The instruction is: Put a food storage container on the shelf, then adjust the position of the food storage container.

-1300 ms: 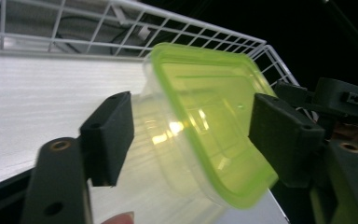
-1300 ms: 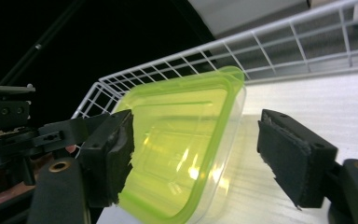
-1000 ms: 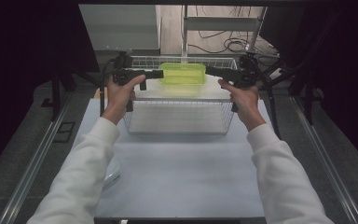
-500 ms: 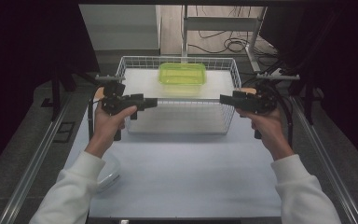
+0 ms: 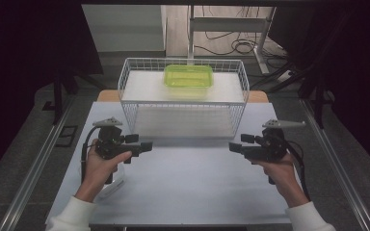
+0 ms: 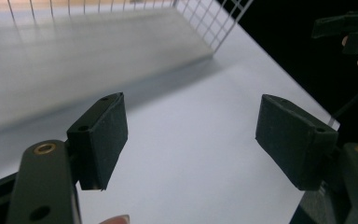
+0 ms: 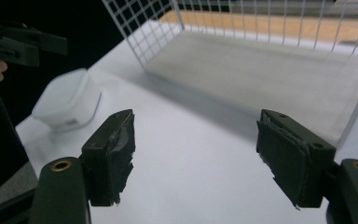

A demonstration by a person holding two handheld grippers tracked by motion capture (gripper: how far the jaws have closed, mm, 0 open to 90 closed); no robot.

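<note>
Both my hands have come back and down from the wire basket (image 5: 183,96) to the near table (image 5: 188,187). My left gripper (image 5: 147,146) and right gripper (image 5: 232,147) gape empty, the right's jaws just closing slightly on nothing. The green container (image 5: 188,76) sits inside the basket. Sweeping left, I could knock the white lid (image 7: 67,100) off the edge.

White-coated wire basket (image 5: 183,103); translucent glossy green plastic container (image 5: 188,76); smooth matt white tabletop (image 5: 192,178); matt black gripper pads (image 7: 112,154), scuffed and rough-edged.
</note>
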